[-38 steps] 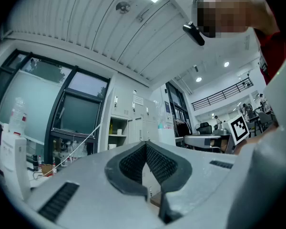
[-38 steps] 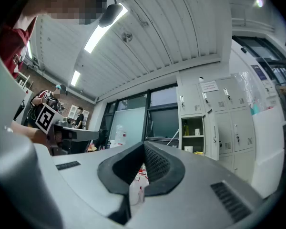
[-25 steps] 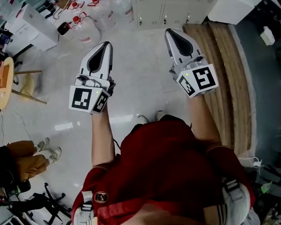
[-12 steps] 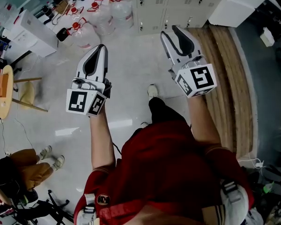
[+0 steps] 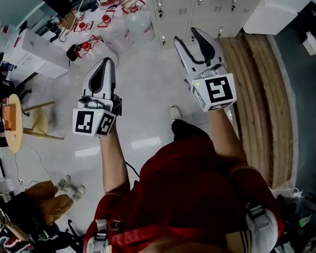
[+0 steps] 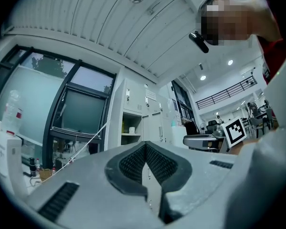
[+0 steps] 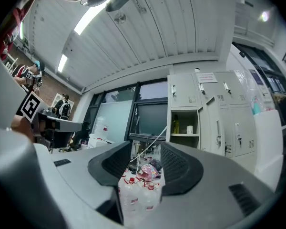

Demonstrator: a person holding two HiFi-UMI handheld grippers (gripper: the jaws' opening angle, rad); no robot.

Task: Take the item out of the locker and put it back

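Nearest the camera, the person's red shirt (image 5: 189, 194) fills the lower head view, with one shoe (image 5: 174, 112) set forward on the floor (image 5: 147, 83). The left gripper (image 5: 106, 62) is held out level, jaws together with nothing between them. The right gripper (image 5: 188, 36) is held out beside it, well apart, jaws spread and empty. Between the grippers and the lockers (image 5: 200, 7) the pale, glossy floor is open. This lane is bounded on the right by a curved wooden platform (image 5: 260, 83) and on the left by clear water jugs (image 5: 124, 25) with red handles. Compared with a second ago, the right gripper's jaws, then together, have just been opening. Both grippers stand nearer the lockers, and the shoe has come into view. In the right gripper view one locker compartment (image 7: 183, 123) stands open, its door (image 7: 213, 125) swung right. On its shelf stand a bottle (image 7: 175, 124) and a small white container (image 7: 189, 129), well apart from both grippers; which is the task's item cannot be told. Dark-framed windows (image 7: 133, 111) adjoin the lockers.
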